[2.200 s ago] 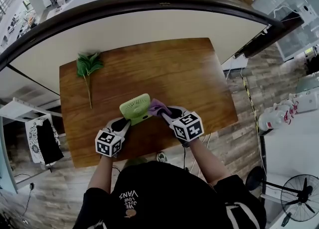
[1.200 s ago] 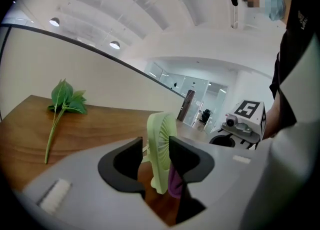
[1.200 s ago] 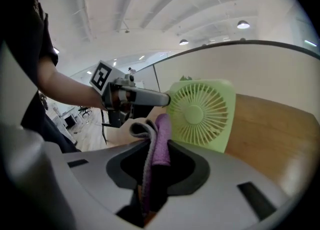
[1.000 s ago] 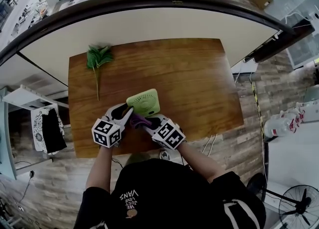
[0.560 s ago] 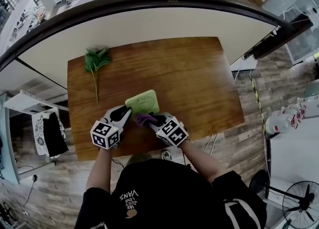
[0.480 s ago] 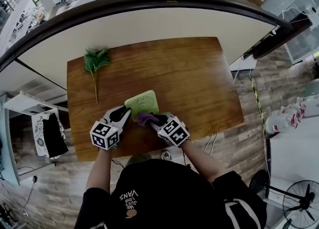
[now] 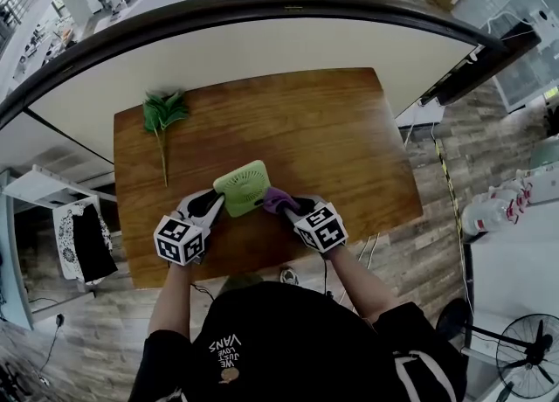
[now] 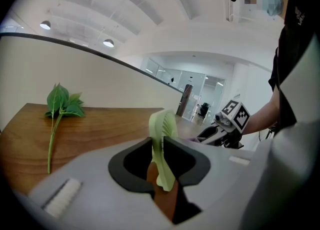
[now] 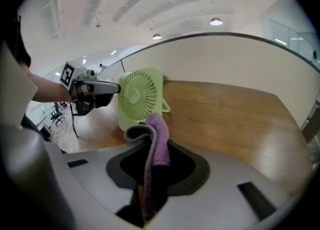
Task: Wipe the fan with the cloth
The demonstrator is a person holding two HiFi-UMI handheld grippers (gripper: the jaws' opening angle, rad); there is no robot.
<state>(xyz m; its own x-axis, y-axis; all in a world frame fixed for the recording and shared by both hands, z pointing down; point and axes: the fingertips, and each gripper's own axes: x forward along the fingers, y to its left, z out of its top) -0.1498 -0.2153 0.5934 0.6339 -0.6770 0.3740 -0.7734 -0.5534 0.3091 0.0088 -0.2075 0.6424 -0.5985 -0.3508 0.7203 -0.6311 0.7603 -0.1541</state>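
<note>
Nearest you, your right gripper (image 7: 281,206) is clenched on the purple cloth (image 9: 156,141), a soft folded wad that flops over the jaw tips and should flatten under light pressure. Your left gripper (image 7: 217,204) has just been closing, and its jaws pinch the side rim of the small green fan (image 7: 241,187). The fan stands propped near the front edge of the wooden table (image 7: 332,138), with the cloth just beside its lower right corner. It looks like light, stiff plastic with a thin grille, so hold the frame and wipe gently; whether the cloth touches it yet I cannot quite tell. A leafy sprig (image 7: 160,116) lies well apart at the back left.
</note>
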